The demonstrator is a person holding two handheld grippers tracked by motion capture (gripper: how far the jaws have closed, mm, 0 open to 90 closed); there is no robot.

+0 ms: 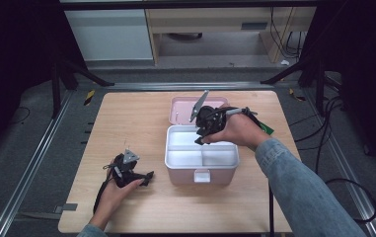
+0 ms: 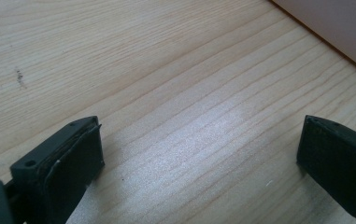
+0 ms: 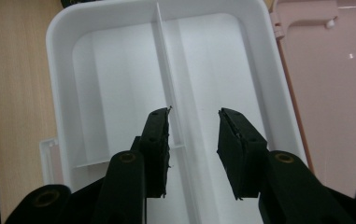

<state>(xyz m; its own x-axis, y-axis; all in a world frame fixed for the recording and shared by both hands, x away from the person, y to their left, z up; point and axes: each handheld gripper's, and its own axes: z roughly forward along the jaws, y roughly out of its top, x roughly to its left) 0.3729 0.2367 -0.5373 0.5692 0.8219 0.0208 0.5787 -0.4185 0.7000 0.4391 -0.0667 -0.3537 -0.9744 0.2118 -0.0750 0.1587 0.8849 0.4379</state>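
Observation:
A pink box stands in the middle of the table with its lid laid open behind it. A white tray with dividers sits inside the box. My right gripper hangs over the tray's far part. In the right gripper view its jaws stand partly apart above the tray, either side of the long divider, with the left jaw close beside it and nothing pressed. My left gripper rests on the table left of the box. Its jaws stand wide over bare wood.
The wooden table has free room on the left and along the front. A white latch juts from the box's front wall. The pink lid lies flat beside the tray. A corner of the box is just ahead of the left gripper.

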